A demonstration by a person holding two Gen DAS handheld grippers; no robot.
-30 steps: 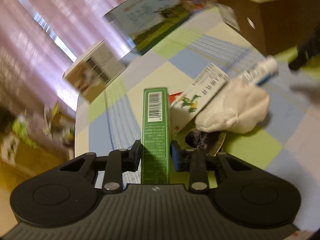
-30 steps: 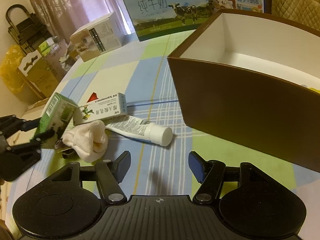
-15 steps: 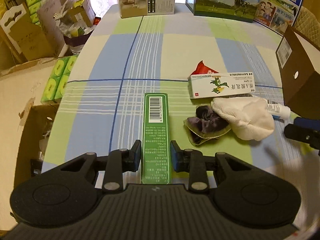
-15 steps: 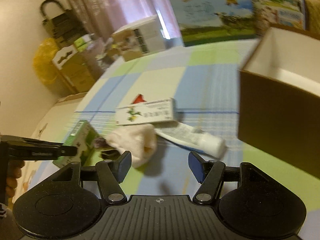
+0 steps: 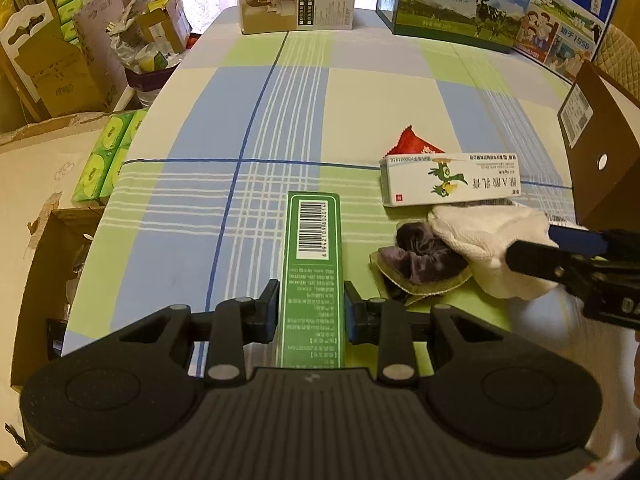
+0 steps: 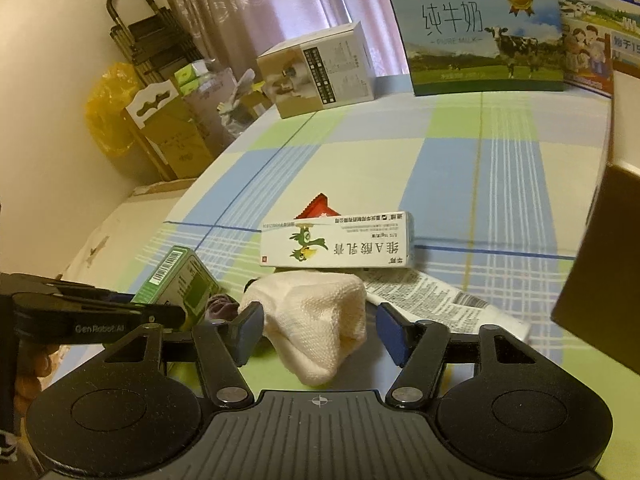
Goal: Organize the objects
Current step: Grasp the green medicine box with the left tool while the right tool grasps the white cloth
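Since the earlier frame the right gripper (image 6: 316, 330) has come down so its spread fingers flank the white cloth (image 6: 316, 312) at lower centre, not clamped. The left gripper (image 5: 311, 312) stays clenched on the green box (image 5: 313, 264). Beyond lie the white carton (image 6: 336, 246), then the brown box (image 6: 600, 280) at right, on the checked table (image 6: 360, 160).

Sock (image 6: 316, 312) before carton (image 6: 336, 246)
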